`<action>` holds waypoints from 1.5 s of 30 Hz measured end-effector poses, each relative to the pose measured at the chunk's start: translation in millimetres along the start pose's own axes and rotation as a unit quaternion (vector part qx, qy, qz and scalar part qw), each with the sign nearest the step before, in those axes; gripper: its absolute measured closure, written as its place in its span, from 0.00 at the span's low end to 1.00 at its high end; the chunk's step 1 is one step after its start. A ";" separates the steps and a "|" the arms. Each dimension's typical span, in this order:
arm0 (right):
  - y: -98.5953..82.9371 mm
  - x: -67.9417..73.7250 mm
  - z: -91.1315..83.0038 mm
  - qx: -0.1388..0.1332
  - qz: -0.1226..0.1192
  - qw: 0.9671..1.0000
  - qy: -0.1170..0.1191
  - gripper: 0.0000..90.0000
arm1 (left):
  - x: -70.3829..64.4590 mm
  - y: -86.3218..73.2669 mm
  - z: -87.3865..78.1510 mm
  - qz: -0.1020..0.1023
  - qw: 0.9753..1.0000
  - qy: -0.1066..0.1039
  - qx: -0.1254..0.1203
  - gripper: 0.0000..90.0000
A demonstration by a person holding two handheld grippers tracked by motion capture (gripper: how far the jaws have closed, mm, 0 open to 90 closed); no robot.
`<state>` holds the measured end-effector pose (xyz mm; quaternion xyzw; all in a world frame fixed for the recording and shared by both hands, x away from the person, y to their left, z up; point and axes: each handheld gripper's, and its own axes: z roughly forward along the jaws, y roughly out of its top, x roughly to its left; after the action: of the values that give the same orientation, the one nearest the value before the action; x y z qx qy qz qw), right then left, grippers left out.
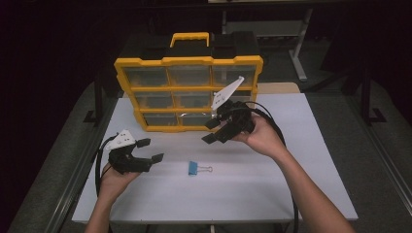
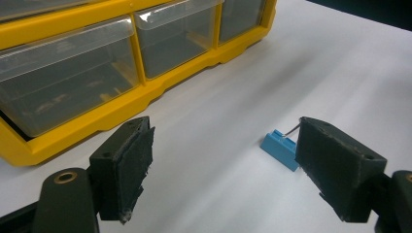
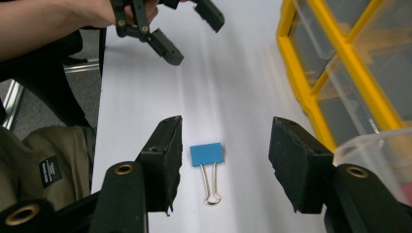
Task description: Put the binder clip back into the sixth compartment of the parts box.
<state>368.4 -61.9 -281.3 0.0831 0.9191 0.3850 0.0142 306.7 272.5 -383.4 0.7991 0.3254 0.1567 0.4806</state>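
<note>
A: Where's the binder clip (image 1: 194, 168)?

B: The blue binder clip lies flat on the white tabletop (image 1: 272, 189), near-centre, with its wire handles pointing right in the high view. Nothing touches it.

A: Left hand-held gripper (image 1: 150, 150)?

B: It's at the near left, held low over the tabletop, jaws spread wide and empty. It sits left of the clip, close but apart. In the left gripper view the clip (image 2: 281, 148) pokes out from behind the right-hand jaw, on the tabletop beyond it.

A: And the right hand-held gripper (image 1: 211, 131)?

B: It's held up in the right hand (image 1: 260, 136), right of centre and farther back, just in front of the organizer's lower right corner. Jaws parted, holding nothing. Its own view looks down on the clip (image 3: 207, 160), which shows between the two jaws but lies on the tabletop below them, no contact.

A: Other things?

B: A yellow drawer organizer (image 1: 189, 94) with clear plastic drawers stands at the far middle of the tabletop, black and yellow handle on top. What's in the drawers is too dim to tell. In the right gripper view the left hand-held gripper (image 3: 197, 30) shows at the top, also with its jaws apart.
</note>
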 end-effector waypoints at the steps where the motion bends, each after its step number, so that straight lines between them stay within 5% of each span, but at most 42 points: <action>1: 0.0 0.0 0.0 0.000 0.000 1.000 0.000 0.50 | 0.1 -0.1 0.1 -0.001 1.000 0.000 0.000 0.23; 35: -31.5 24.8 81.4 0.033 0.012 0.999 0.040 0.46 | 0.9 -0.9 -0.8 -0.001 1.000 0.000 0.005 0.23; 45: -35.2 23.9 99.1 0.051 0.007 0.998 0.029 0.45 | 1.1 -0.7 -1.6 -0.002 1.000 0.000 0.004 0.23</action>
<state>348.8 -12.3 -375.1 0.0792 0.9369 0.3398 -0.0194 306.4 274.5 -383.3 0.8003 0.3275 0.1549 0.4778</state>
